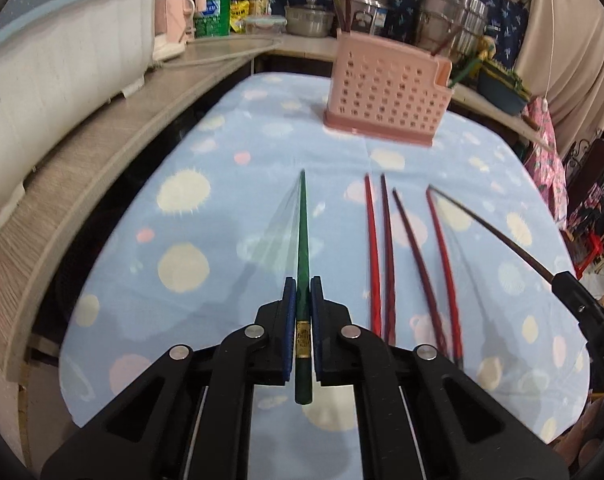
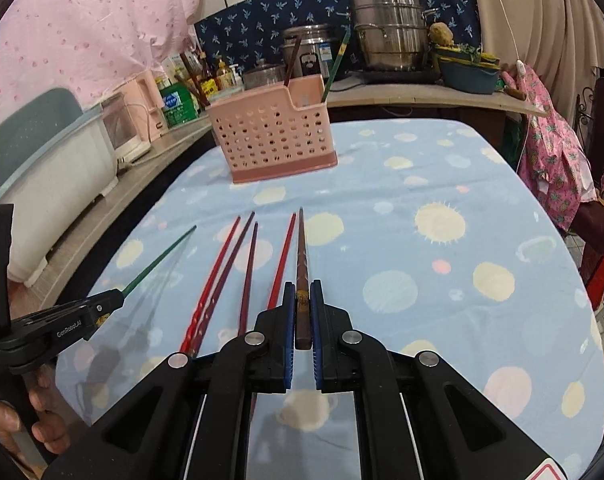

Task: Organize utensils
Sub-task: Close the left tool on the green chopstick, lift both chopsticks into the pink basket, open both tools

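Left gripper (image 1: 302, 300) clamped on green chopstick (image 1: 302, 240), tip raised over table's near-left part. Four red/dark chopsticks (image 1: 386, 252) lie side by side mid-table. Right gripper (image 2: 302, 300) pinches brown patterned chopstick (image 2: 302, 264). Pink holder (image 2: 274, 140) w/ sticks at far edge. "GenRobot.AI" on left tool.

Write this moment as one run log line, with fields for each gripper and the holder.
left gripper: shut on green chopstick | right gripper: shut on brown chopstick | pink holder: upright, far side | four chopsticks: on tablecloth
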